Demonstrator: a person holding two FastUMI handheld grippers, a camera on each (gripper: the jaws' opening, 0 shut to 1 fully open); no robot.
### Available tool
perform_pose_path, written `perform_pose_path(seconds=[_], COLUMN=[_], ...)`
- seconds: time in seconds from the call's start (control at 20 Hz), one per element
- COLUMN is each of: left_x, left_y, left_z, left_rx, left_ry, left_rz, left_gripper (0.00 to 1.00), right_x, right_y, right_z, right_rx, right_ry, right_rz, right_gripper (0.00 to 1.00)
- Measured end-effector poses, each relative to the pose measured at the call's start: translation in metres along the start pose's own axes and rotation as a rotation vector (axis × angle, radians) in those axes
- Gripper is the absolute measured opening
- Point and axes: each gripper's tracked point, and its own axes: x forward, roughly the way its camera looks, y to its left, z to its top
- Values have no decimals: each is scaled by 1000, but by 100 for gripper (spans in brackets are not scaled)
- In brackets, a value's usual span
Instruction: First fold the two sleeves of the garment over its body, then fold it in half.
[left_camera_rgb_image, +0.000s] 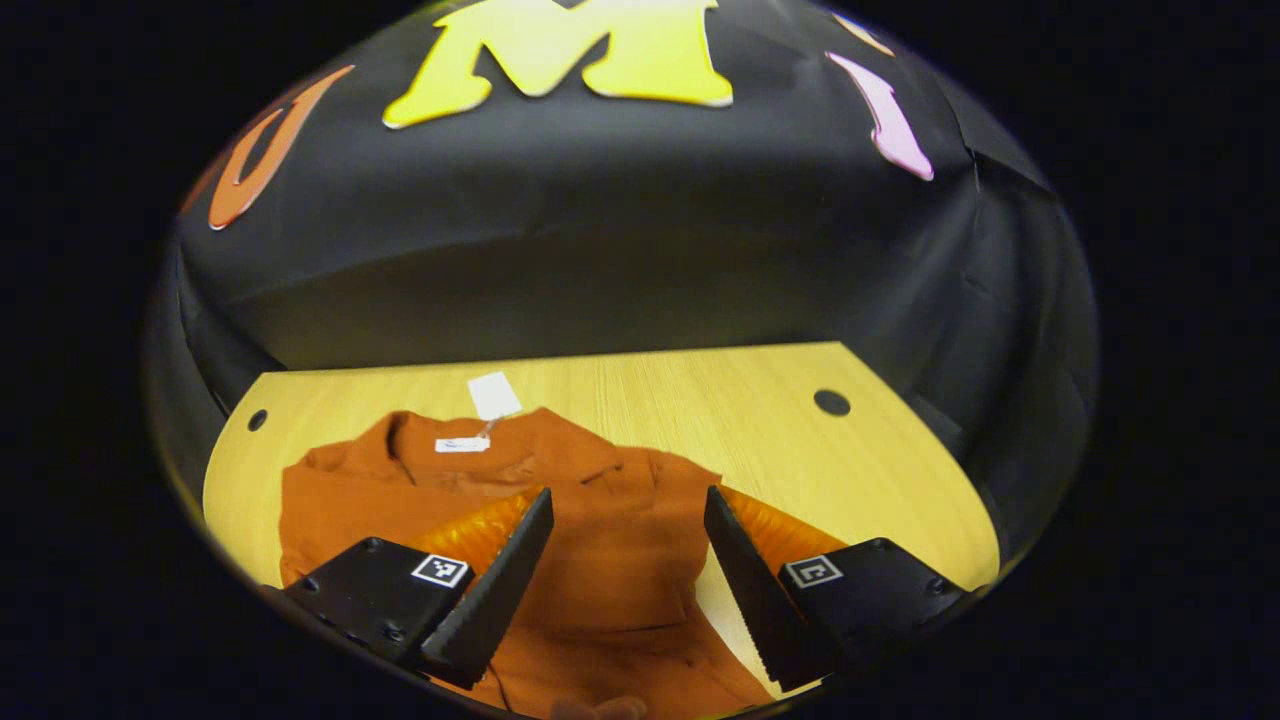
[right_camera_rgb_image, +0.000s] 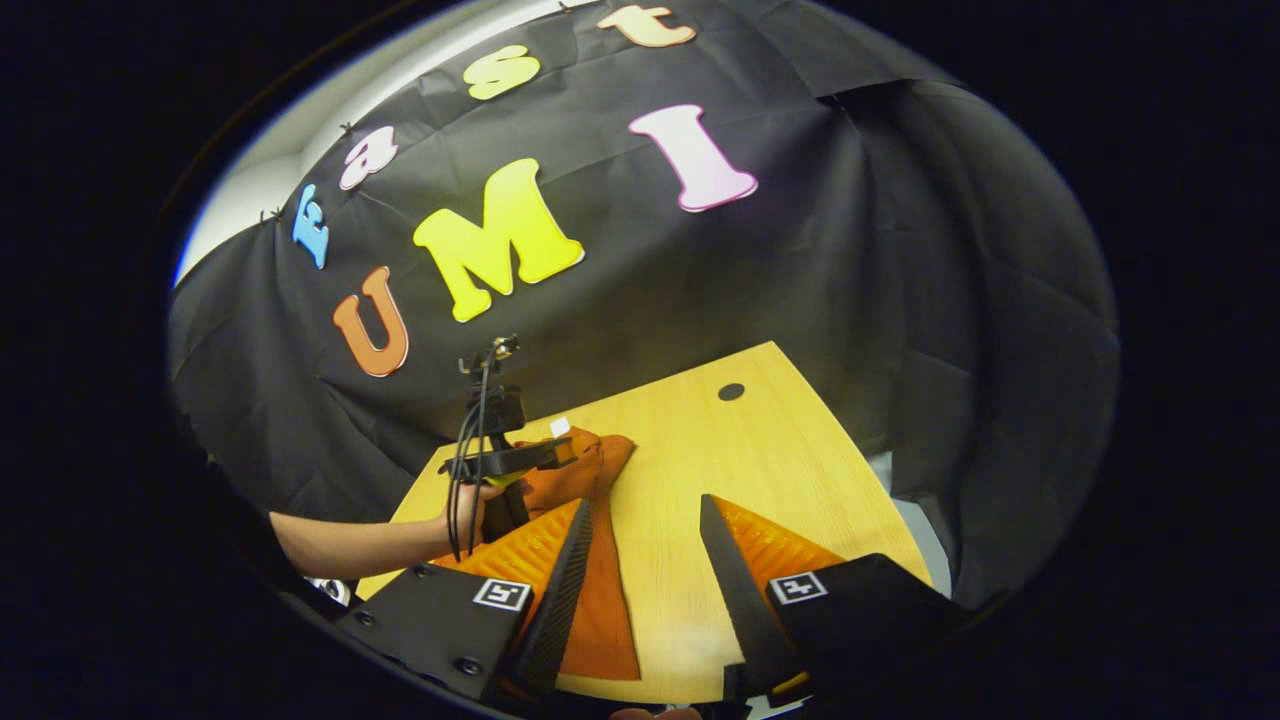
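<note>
Rust-orange cloth garment (left_camera_rgb_image: 600, 540) flat on light wooden desk (left_camera_rgb_image: 780, 420), collar toward far edge; left gripper (left_camera_rgb_image: 628, 570) and right gripper (right_camera_rgb_image: 640, 580) both agape, empty, above it; risk: pinching several layers, dragging body askew.

In the left gripper view, the left gripper (left_camera_rgb_image: 628, 580) hangs with its two black toothed fingers (left_camera_rgb_image: 500, 590) spread wide apart, gripping nothing. In the right gripper view, the right gripper (right_camera_rgb_image: 640, 590) likewise has its jaws parted, with nothing between them. Farther off in that view, a bare forearm (right_camera_rgb_image: 350, 545) reaches in from the left, its hand (right_camera_rgb_image: 475, 498) wrapped around the handle of the other gripper, which points level toward the right.
</note>
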Motion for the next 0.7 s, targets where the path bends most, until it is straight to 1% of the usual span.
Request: perform_pose_path(seconds=[0.05,0.1,0.15,0.2,0.25,0.3,0.45,0.55,0.6,0.65,0.7], left_x=[-24,-51,-78,-103,-128,-153,-226,-265,-281,-296,-307], left_y=[7,16,29,43,56,71,107,125,132,141,147], left_z=[11,22,33,39,45,50,66,72,71,69,65], left_rx=[-9,-16,-18,-27,-36,-34,-19,8,23,30,33], left_ry=[-33,-67,-106,-142,-176,-214,-335,-400,-421,-436,-454], left_rz=[-1,-1,6,9,4,15,56,72,76,87,89], left_gripper=[98,98,98,98,98,98,98,98,97,100,100], right_x=[7,11,18,25,29,32,42,42,39,37,35], right_y=[10,23,35,44,57,73,117,140,151,162,171], right_z=[2,5,8,10,13,14,4,-4,-10,-18,-24], right_rx=[-23,-40,-67,-98,-123,-134,-174,-200,-206,-210,-215], right_ry=[-13,-31,-53,-80,-110,-137,-174,-185,-186,-183,-181], right_rz=[8,18,17,9,10,18,27,27,30,30,30], right_gripper=[72,65,72,72,75,86,87,88,88,88,88])
